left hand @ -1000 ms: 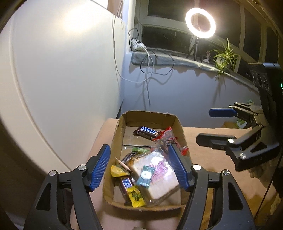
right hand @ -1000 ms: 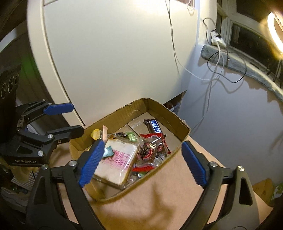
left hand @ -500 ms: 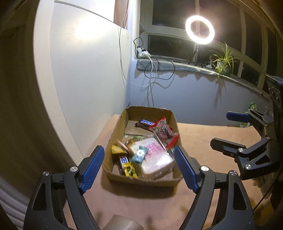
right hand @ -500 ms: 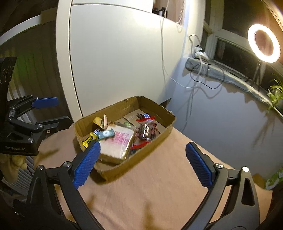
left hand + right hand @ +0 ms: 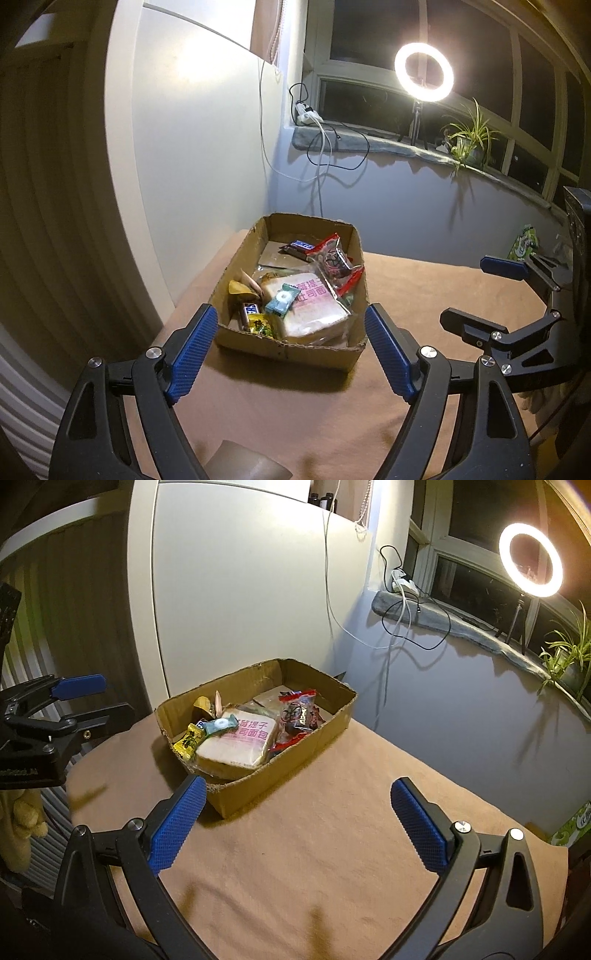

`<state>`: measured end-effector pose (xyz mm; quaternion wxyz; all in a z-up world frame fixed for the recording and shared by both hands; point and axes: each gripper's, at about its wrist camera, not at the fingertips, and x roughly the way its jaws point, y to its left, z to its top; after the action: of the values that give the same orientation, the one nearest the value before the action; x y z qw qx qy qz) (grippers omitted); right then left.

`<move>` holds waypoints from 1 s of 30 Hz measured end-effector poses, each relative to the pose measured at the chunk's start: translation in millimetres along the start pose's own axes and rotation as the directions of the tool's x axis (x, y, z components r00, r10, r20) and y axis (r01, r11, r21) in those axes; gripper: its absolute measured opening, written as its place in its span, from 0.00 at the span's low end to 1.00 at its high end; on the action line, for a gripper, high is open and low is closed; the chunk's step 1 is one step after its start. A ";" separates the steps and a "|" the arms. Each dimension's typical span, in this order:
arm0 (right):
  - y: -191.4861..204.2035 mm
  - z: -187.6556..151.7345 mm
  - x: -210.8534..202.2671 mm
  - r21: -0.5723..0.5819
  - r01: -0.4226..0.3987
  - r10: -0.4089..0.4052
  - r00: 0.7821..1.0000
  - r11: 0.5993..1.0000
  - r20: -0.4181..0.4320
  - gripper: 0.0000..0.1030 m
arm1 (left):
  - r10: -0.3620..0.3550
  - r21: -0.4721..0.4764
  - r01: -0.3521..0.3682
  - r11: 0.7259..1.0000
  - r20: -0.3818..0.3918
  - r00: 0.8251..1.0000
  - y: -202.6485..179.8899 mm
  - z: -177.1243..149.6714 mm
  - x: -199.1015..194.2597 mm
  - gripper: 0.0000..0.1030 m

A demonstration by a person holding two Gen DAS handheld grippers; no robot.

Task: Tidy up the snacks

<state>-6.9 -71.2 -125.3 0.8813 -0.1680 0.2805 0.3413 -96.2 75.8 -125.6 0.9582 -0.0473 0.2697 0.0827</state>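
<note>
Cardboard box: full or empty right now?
Partly full. The cardboard box holds a bagged bread slice, a Snickers bar and small candies at the near end; bare floor shows at the far end.

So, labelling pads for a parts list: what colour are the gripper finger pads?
Blue, with a fine knurled texture, on black fingers; clearest in the right wrist view.

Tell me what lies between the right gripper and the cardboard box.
Only bare brown tablecloth, as the right wrist view shows: it runs from the open right gripper up to the cardboard box of snacks.
</note>
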 end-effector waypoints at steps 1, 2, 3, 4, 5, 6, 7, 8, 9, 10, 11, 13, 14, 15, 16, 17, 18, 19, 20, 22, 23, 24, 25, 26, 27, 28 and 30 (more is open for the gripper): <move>-0.2 -0.5 -0.5 0.003 -0.002 0.002 1.000 1.000 0.001 0.99 | 0.002 0.002 -0.002 1.000 0.000 1.000 -1.1 -0.5 -0.8 0.80; -0.7 -0.8 -1.2 0.005 -0.003 0.003 1.000 1.000 0.002 0.99 | 0.004 0.002 -0.004 1.000 -0.001 1.000 -1.5 -0.8 -1.1 0.80; -1.2 -1.0 -1.4 0.004 -0.003 0.003 1.000 1.000 0.002 0.99 | 0.003 0.002 -0.003 1.000 -0.001 1.000 -2.2 -1.3 -1.9 0.80; -1.8 -1.1 -1.6 0.003 -0.004 0.004 1.000 1.000 0.001 0.99 | 0.000 0.003 0.000 1.000 -0.001 1.000 -2.6 -1.7 -3.0 0.80; -1.8 -1.2 -1.9 0.002 -0.004 0.004 1.000 1.000 0.001 0.99 | -0.001 0.003 0.001 1.000 -0.001 1.000 -3.2 -1.8 -3.3 0.80; -1.4 -1.5 -2.0 0.001 -0.004 0.004 1.000 1.000 0.000 0.99 | -0.001 0.004 0.001 1.000 -0.002 1.000 -4.0 -1.6 -3.4 0.80; -0.1 -1.6 -1.6 -0.002 -0.002 0.002 1.000 1.000 -0.001 0.99 | -0.003 0.005 0.003 1.000 -0.002 1.000 -4.9 -1.7 -3.6 0.80; 0.8 -2.1 -1.8 -0.006 0.002 -0.002 1.000 1.000 -0.003 0.99 | -0.004 0.006 0.004 1.000 -0.002 1.000 -6.2 -1.8 -4.1 0.80; 2.0 -2.9 -1.8 -0.009 0.006 -0.006 1.000 1.000 -0.004 0.99 | -0.005 0.008 0.005 1.000 -0.001 1.000 -7.1 -2.0 -4.5 0.80; 2.9 -3.3 -1.7 -0.011 0.010 -0.010 1.000 1.000 -0.005 0.99 | -0.007 0.010 0.007 1.000 0.000 1.000 -8.2 -2.5 -5.7 0.80; 3.6 -3.9 -1.9 -0.012 0.012 -0.012 1.000 1.000 -0.005 0.99 | -0.008 0.012 0.008 1.000 0.001 1.000 -9.3 -2.4 -5.8 0.80; 4.5 -4.9 -2.0 -0.010 0.017 -0.017 1.000 1.000 -0.007 0.99 | -0.010 0.014 0.010 1.000 0.001 1.000 -11.3 -2.6 -6.1 0.80; 4.3 -5.4 -2.2 -0.008 0.018 -0.018 1.000 1.000 -0.008 0.99 | -0.011 0.014 0.011 1.000 0.001 1.000 -12.0 -2.6 -5.9 0.80; 4.1 -5.7 -2.7 -0.006 0.021 -0.021 1.000 1.000 -0.008 0.99 | -0.012 0.014 0.012 1.000 0.001 1.000 -12.1 -2.3 -6.1 0.80; 3.6 -6.3 -3.4 -0.004 0.024 -0.024 1.000 1.000 -0.007 0.99 | -0.012 0.015 0.012 1.000 0.003 1.000 -12.7 -2.1 -6.6 0.80; 3.0 -6.7 -4.2 -0.001 0.026 -0.026 1.000 1.000 -0.006 0.99 | -0.012 0.015 0.012 1.000 0.003 1.000 -13.7 -2.4 -7.4 0.80; 2.4 -7.2 -5.0 0.003 0.029 -0.028 1.000 1.000 -0.004 0.99 | -0.013 0.015 0.013 1.000 0.004 1.000 -14.3 -2.2 -7.5 0.80; 2.1 -7.5 -5.9 0.005 0.030 -0.030 1.000 1.000 -0.003 0.99 | -0.016 0.014 0.016 1.000 0.004 1.000 -15.1 -1.7 -7.8 0.80; 1.7 -7.6 -6.3 0.006 0.032 -0.032 0.999 0.999 -0.003 0.99 | -0.016 0.015 0.016 1.000 0.006 1.000 -15.9 -1.3 -7.4 0.80; 0.6 -8.5 -6.7 0.007 0.037 -0.037 0.999 0.999 -0.004 0.99 | -0.015 0.018 0.014 1.000 0.012 1.000 -17.1 -0.8 -8.2 0.80; 0.3 -8.5 -6.8 0.008 0.039 -0.039 0.999 0.999 -0.004 0.99 | -0.016 0.018 0.015 1.000 0.012 1.000 -17.5 -0.5 -8.4 0.80; -0.1 -8.6 -7.0 0.011 0.040 -0.040 0.999 0.999 -0.004 0.99 | -0.016 0.018 0.016 1.000 0.011 1.000 -17.9 0.1 -7.8 0.80; -0.5 -8.8 -6.9 0.013 0.040 -0.040 0.999 0.999 -0.003 0.99 | -0.016 0.017 0.016 1.000 0.010 1.000 -18.0 0.6 -7.2 0.80; -0.7 -9.1 -6.9 0.014 0.039 -0.039 0.999 0.999 -0.004 0.99 | -0.016 0.019 0.015 1.000 0.010 1.000 -17.9 0.6 -7.1 0.80; -1.1 -9.5 -6.6 0.015 0.039 -0.039 0.999 0.999 -0.005 0.99 | -0.014 0.019 0.014 1.000 0.010 1.000 -18.0 0.7 -7.2 0.80; -1.2 -9.9 -6.5 0.016 0.040 -0.040 0.999 0.999 -0.006 0.99 | -0.014 0.017 0.014 1.000 0.010 1.000 -18.1 0.3 -8.0 0.80; -0.9 -10.2 -6.1 0.016 0.042 -0.042 0.999 0.999 -0.007 0.99 | -0.014 0.016 0.014 1.000 0.009 1.000 -18.7 0.5 -8.6 0.80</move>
<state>-13.8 -80.0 -129.5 0.8886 -0.1677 0.2827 0.3199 -99.8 56.4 -119.8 0.9603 -0.0411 0.2658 0.0742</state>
